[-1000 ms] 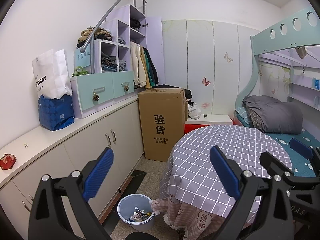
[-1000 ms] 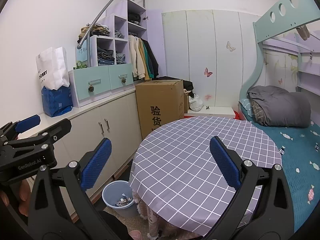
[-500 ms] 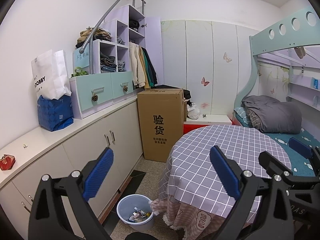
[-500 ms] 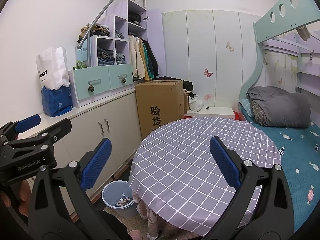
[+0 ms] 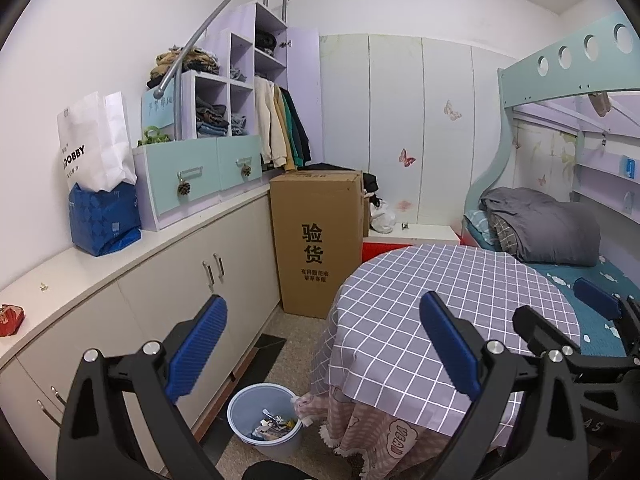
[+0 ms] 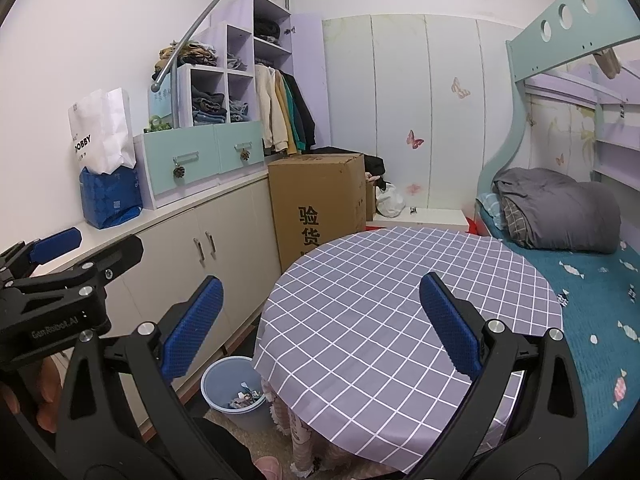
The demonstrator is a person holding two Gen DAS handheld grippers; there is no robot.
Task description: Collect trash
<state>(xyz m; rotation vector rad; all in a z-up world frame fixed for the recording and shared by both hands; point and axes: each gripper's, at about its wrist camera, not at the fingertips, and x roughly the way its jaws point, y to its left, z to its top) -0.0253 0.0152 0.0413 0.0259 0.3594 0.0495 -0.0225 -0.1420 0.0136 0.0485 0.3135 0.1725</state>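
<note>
My left gripper (image 5: 322, 342) hangs with jaws wide apart and nothing between them, above the gap between the counter (image 5: 60, 280) and the round table (image 5: 460, 288); my right gripper (image 6: 320, 324) is likewise spread and empty, over the checked tablecloth. Left view only: a red wrapper (image 5: 10, 319) lies on the counter surface at the far left edge, with a small scrap (image 5: 44, 287) near it; neither appears in the right view, where my left gripper (image 6: 60, 264) covers that stretch of counter. The right view alone shows fingers (image 6: 48, 400) of my hand on the left gripper's handle and more of the teal bed sheet (image 6: 600, 300). Both views show the blue bin (image 5: 265, 416) (image 6: 234, 394) on the floor beside the table, with mixed litter inside; in the left view it stands clear of the cloth's fringe, in the right view the table edge partly overlaps it. Both also show the cardboard box (image 5: 318, 240), the white bag (image 5: 94, 140) standing in a blue bag (image 5: 104, 220), and the grey quilt (image 6: 560, 208) on the bed. The table surface is bare in both views.
</note>
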